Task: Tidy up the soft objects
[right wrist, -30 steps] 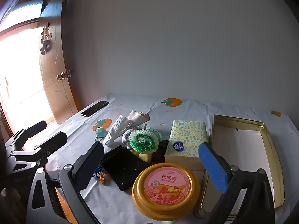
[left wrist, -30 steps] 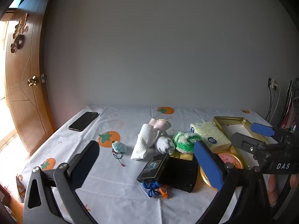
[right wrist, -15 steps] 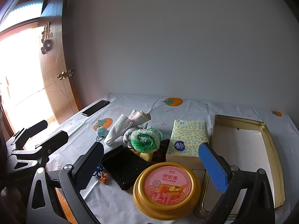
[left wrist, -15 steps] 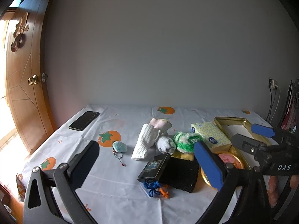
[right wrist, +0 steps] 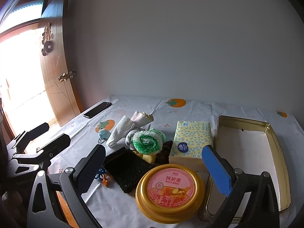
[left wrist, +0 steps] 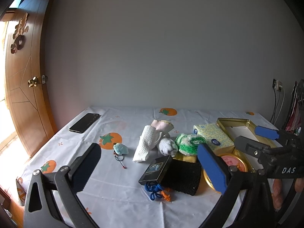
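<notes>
Soft green puff (right wrist: pixel 147 141) sat at twelve o'clock, light and squishy; pinch its middle. Both grippers (right wrist: pixel 152 169) (left wrist: pixel 146 169) were wide apart.

A black phone (left wrist: pixel 85 122) lies near the far left corner of the bench (left wrist: pixel 114 190), which wears a white cloth printed with orange fruit, well apart from the clutter. A small black box (left wrist: pixel 155 169) leans at the pile's near edge, just beside a round gold tin (right wrist: pixel 170 190) with a pink label; behind stand a wooden door (left wrist: pixel 24 98) and its brass knob (left wrist: pixel 32 81)
</notes>
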### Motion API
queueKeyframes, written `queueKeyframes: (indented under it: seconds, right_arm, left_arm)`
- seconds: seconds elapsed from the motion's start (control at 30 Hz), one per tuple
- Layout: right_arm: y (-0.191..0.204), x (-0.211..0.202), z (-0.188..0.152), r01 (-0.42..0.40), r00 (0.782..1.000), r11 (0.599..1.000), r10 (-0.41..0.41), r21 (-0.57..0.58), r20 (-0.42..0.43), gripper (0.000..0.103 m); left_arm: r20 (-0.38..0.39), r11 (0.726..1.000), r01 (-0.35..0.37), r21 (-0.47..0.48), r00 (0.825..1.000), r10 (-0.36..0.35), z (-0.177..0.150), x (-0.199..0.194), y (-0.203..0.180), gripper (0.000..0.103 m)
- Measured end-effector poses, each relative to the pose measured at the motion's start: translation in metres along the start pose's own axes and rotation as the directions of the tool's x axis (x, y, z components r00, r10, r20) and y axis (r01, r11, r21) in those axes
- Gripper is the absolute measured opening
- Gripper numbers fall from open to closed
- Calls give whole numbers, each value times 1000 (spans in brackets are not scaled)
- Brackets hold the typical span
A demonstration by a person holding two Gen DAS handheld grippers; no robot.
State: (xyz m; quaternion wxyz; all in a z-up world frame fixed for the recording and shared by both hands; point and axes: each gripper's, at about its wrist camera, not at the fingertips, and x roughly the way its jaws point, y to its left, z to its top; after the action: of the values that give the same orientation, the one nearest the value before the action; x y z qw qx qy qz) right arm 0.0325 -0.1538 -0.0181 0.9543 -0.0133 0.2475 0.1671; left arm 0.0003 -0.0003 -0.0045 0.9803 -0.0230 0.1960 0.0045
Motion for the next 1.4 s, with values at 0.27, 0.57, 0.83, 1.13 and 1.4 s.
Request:
queueKeyframes:
  seconds: [0.27,0.57,0.83,1.13,1.4]
  right_arm:
    - [0,0,-3,-2,1000,1000,2,3,-1,102]
    - [-1,1,-5,-2,1000,1000,2,6,-2,102]
    - [-2,2,-8,-1,1000,1000,1,8,-5,102]
    - [-5,7,-12,2,1000,1000,-1,17,-18,102]
    - [-10,14,-13,9,1000,1000,-8,21,-28,102]
  left_arm:
    - [-2,1000,1,1,1000,-1,-2,0,-1,103]
    - [-3,1000,1,3,1000,-1,-3,0,-1,103]
    - [-11,1000,0,2,1000,0,-6,2,-1,103]
    - [-30,1000,0,1,1000,0,-8,9,1,103]
    - [-65,1000,-11,-14,998,10,-16,25,9,103]
